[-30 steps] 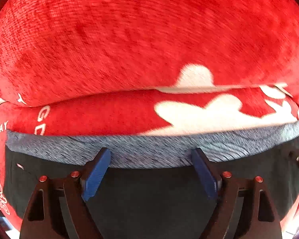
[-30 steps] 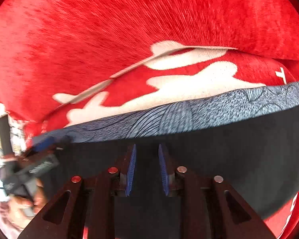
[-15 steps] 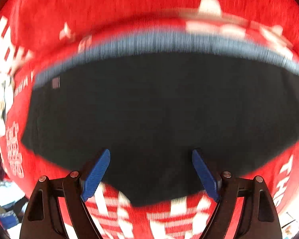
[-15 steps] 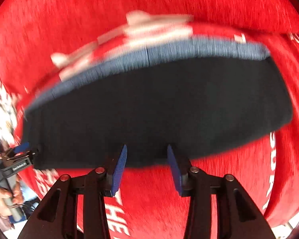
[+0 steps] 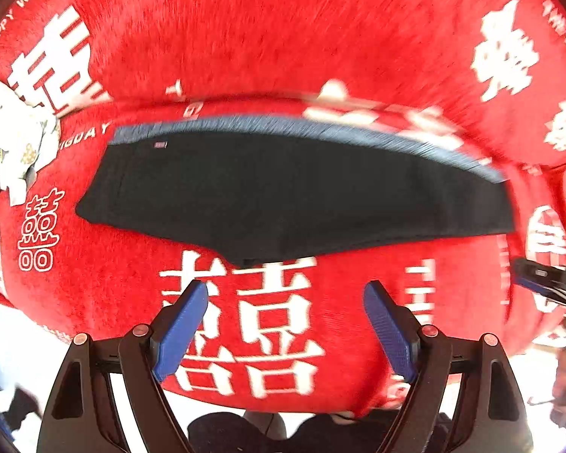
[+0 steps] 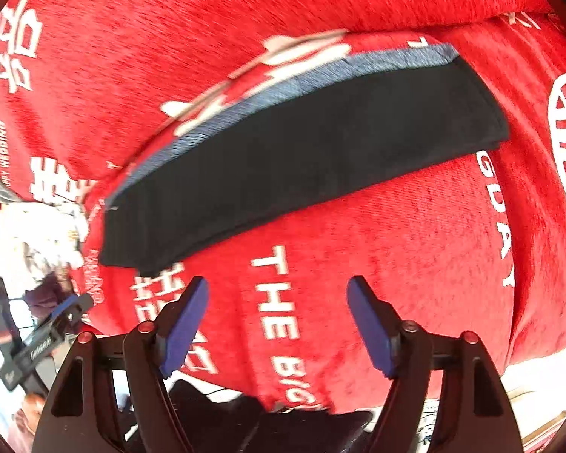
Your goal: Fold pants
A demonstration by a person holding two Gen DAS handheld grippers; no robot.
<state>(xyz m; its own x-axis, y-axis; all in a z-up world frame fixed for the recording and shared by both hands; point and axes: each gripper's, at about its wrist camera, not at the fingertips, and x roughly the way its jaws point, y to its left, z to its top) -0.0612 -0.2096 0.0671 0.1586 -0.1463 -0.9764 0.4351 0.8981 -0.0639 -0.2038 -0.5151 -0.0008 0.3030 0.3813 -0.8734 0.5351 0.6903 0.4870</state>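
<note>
The black pants (image 5: 290, 192) lie folded flat on a red blanket, with a blue-grey waistband (image 5: 283, 128) along the far edge. They also show in the right wrist view (image 6: 302, 162), waistband (image 6: 320, 75) on the far side. My left gripper (image 5: 285, 324) is open and empty, held above the blanket just short of the pants' near edge. My right gripper (image 6: 277, 321) is open and empty, also on the near side of the pants. Neither gripper touches the pants.
The red blanket (image 5: 283, 37) with white characters and lettering covers the whole surface and rises in a fold behind the pants. White patterned cloth (image 5: 11, 143) lies at the far left. The other gripper (image 5: 547, 283) shows at the right edge. The blanket's near edge (image 6: 358, 404) drops off.
Both grippers have pulled back and up from the pants, which now lie free on the blanket. The right gripper's jaws have opened wide; the left stayed open.
</note>
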